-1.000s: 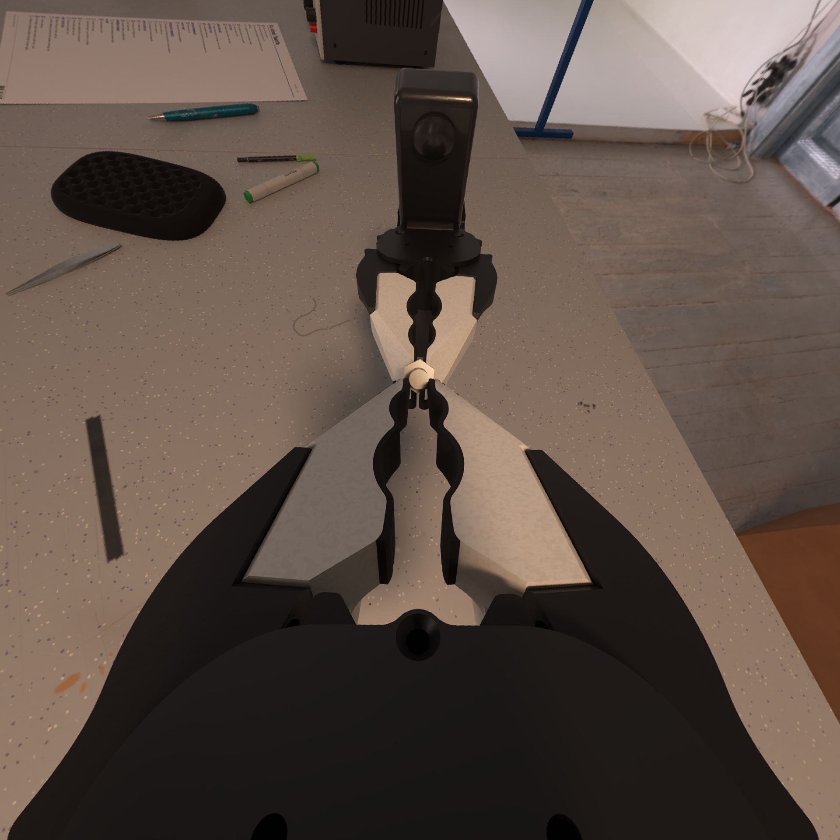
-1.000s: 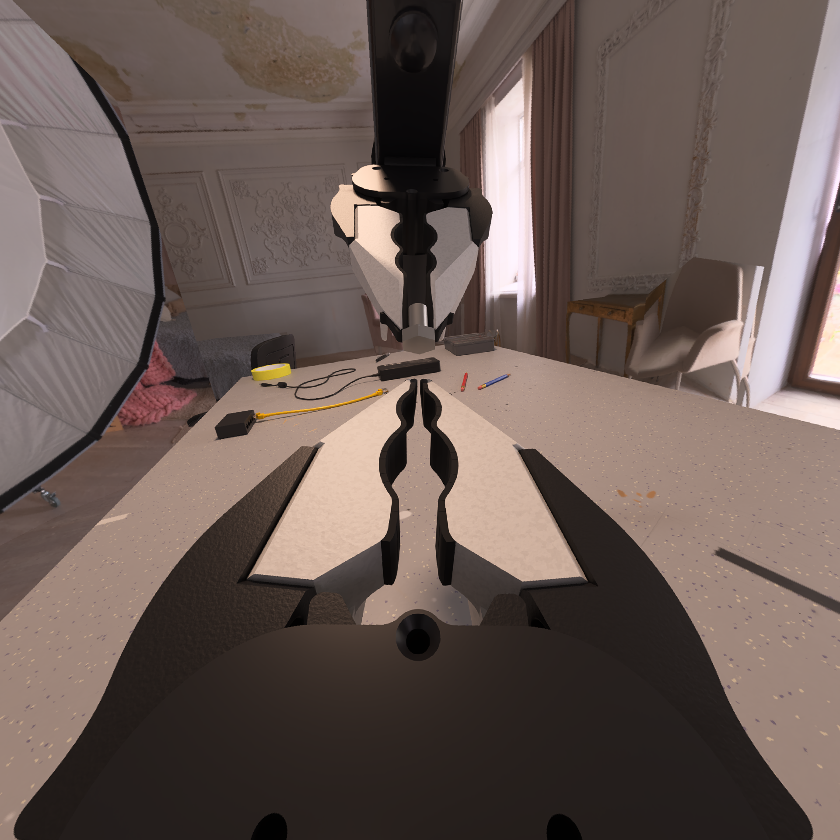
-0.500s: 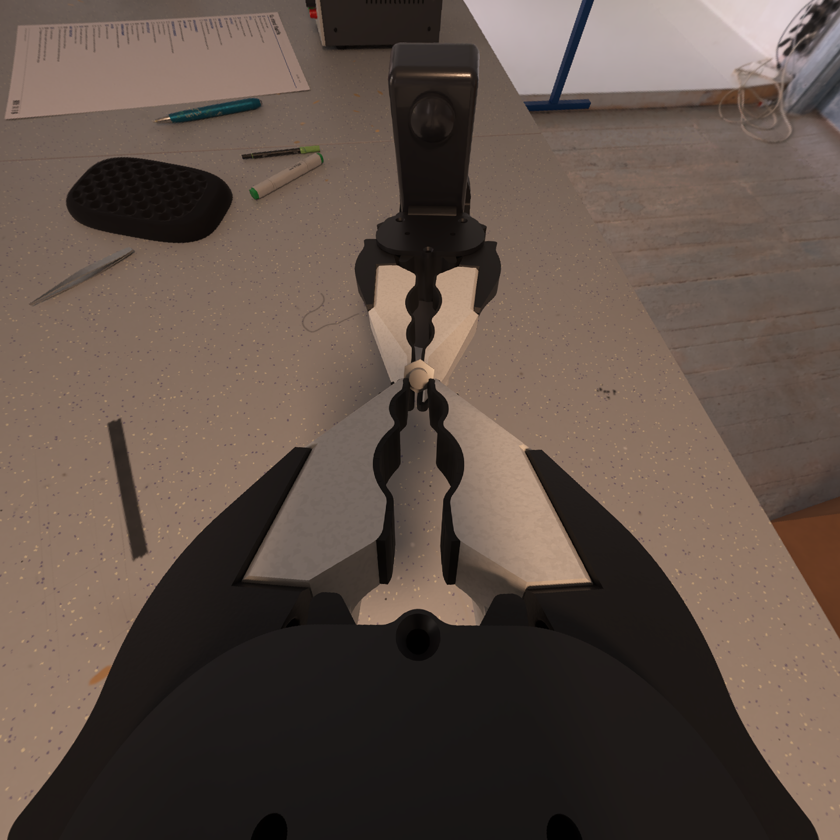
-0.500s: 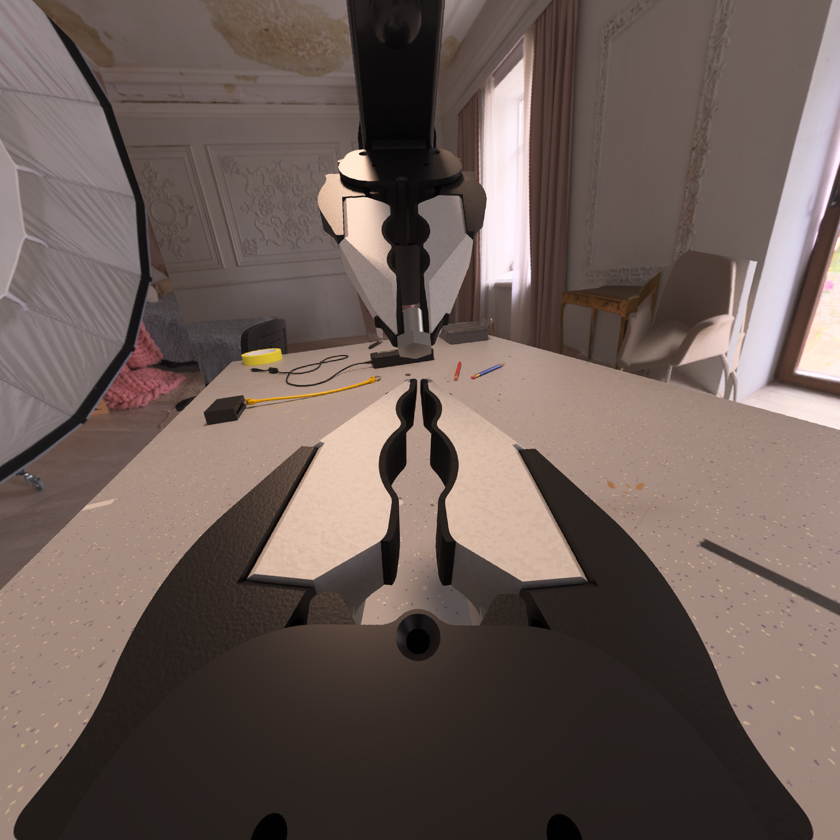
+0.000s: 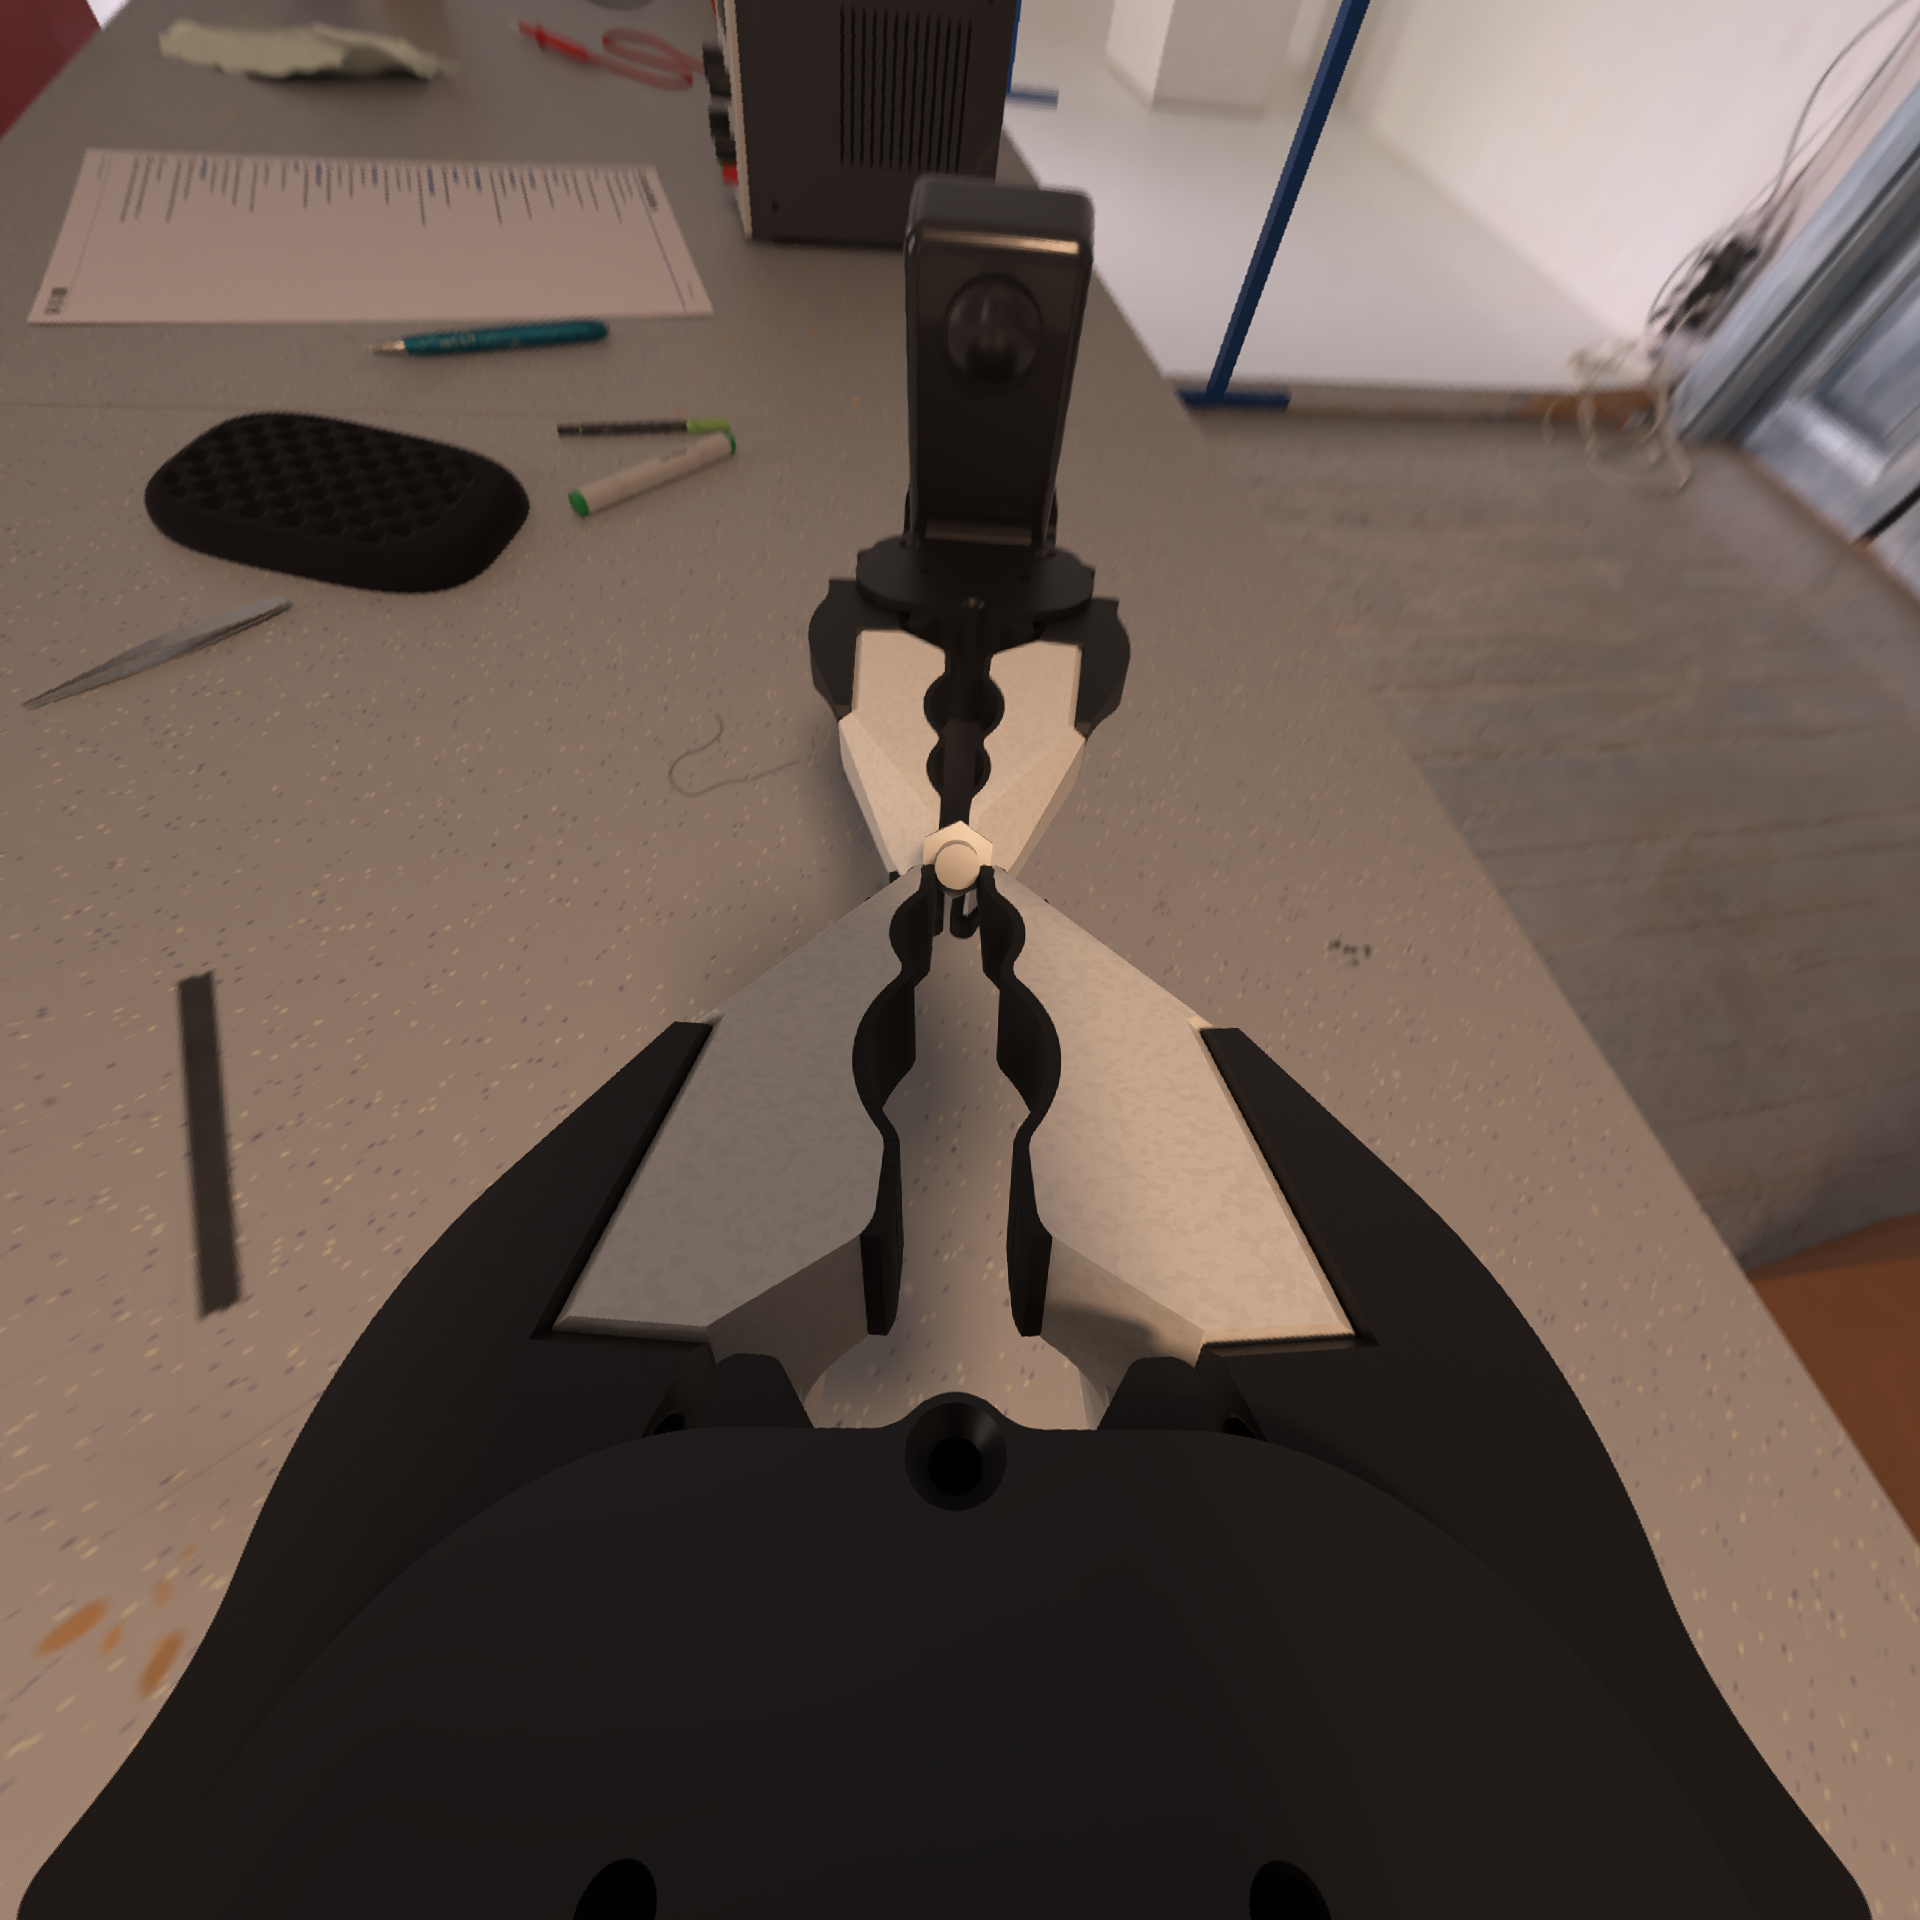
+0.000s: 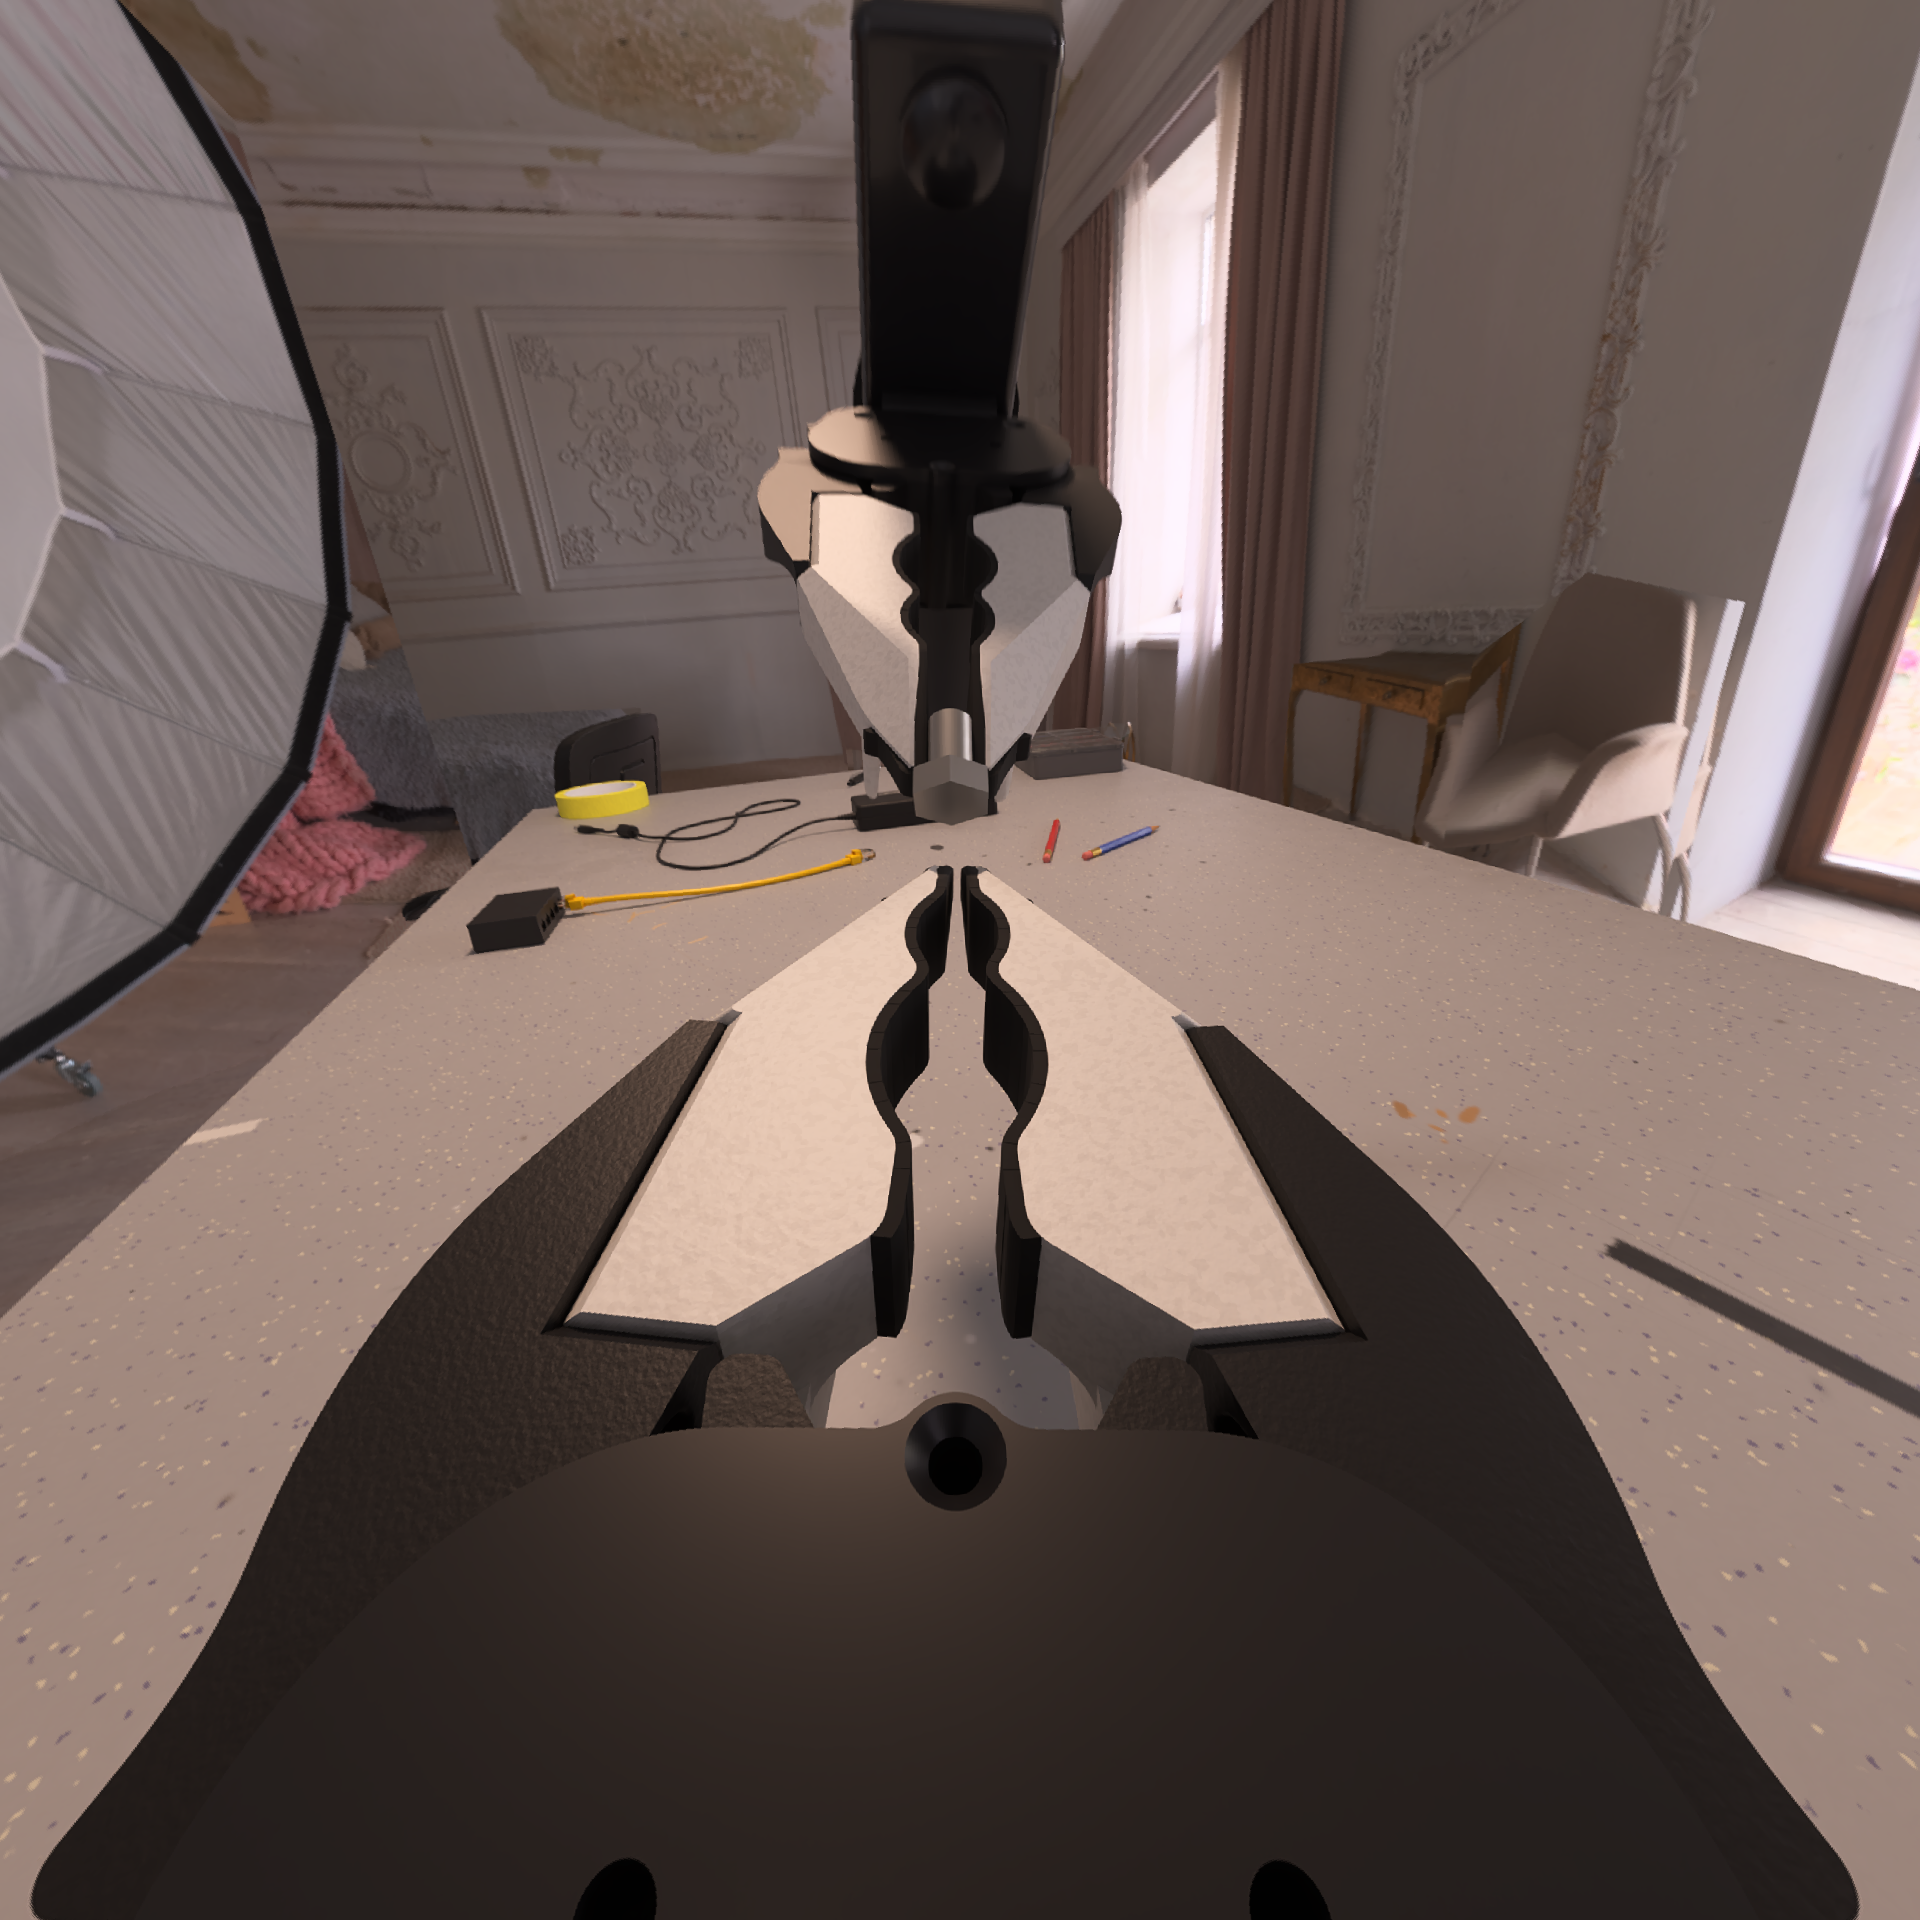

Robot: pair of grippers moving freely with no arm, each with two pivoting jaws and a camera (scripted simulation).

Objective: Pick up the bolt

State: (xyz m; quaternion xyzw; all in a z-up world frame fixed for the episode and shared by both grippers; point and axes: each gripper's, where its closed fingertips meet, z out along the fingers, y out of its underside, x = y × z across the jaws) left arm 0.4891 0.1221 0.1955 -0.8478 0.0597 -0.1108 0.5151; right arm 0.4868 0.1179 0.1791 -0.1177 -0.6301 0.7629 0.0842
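**Left wrist view.** Jaws of your left gripper (image 5: pixel 961 883) were pinched on the bolt (image 5: pixel 958 858) at their very tips. The round shank end faced the camera and the hex head stood out beyond the fingers, so the grip lay on the shank. This probably left the broad head free as a stop against slipping. The bolt seemed to be clear of the grey table (image 5: pixel 499 852), so the pick-up looked done or nearly so. Compared with half a second before, the printed sheet (image 5: pixel 364 239) sat lower in the frame. A crumpled cloth (image 5: pixel 301 52) had come into sight at the far end, which suggests you had tipped or raised the gripper. The pinch itself was unchanged.

**Right wrist view.** Jaws of your right gripper (image 6: pixel 954 875) were drawn almost together on nothing, with only a slit between them. It sat low over the table, facing the left gripper, perhaps to stay out of the way. The left gripper, with the bolt head lowest, appeared larger than before, hence nearer
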